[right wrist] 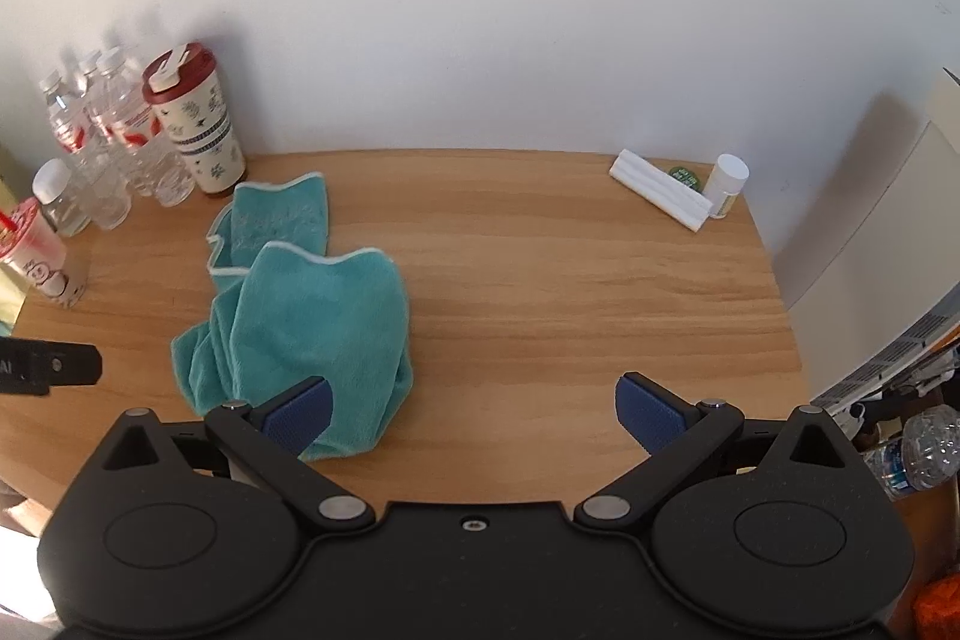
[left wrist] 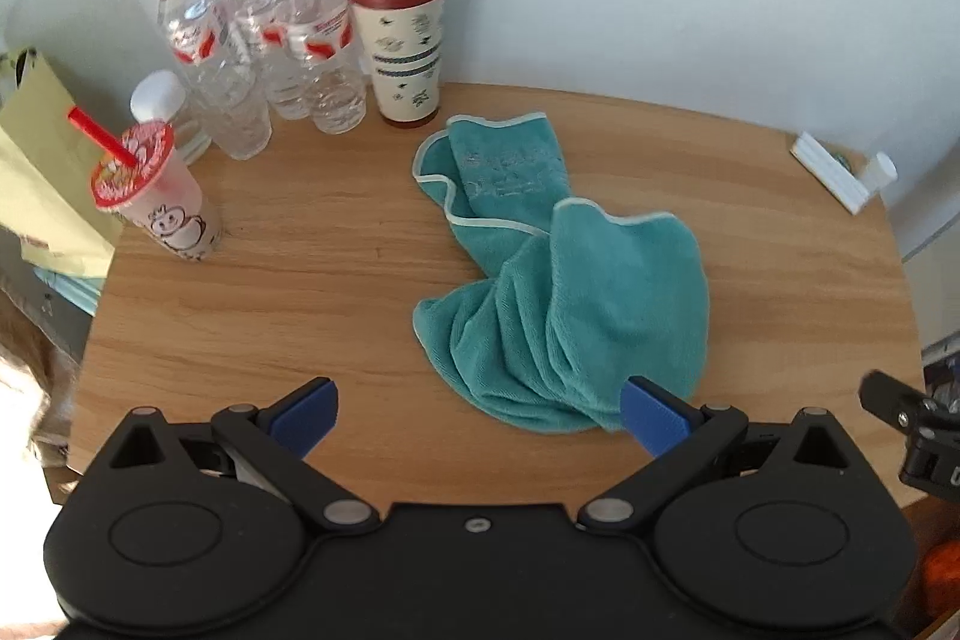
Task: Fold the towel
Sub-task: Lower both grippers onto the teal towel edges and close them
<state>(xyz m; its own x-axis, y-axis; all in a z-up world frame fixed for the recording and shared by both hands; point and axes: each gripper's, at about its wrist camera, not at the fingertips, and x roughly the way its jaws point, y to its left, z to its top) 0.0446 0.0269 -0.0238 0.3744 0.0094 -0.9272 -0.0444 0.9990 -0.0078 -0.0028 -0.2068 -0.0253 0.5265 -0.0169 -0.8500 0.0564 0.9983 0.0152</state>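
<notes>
The left gripper (left wrist: 477, 415) hovers above the near edge of the wooden table (left wrist: 288, 292) with its blue-padded fingers (left wrist: 303, 415) spread wide apart, holding nothing. A crumpled teal towel (left wrist: 564, 280) lies on the table ahead; its near folds sit just in front of the right-hand finger. At the far left stand clear water bottles (left wrist: 264, 40), a patterned tumbler (left wrist: 402, 40) with a red lid, and a sealed cup (left wrist: 159, 199) with a red straw. Part of the right gripper (left wrist: 918, 430) shows at the right edge.
</notes>
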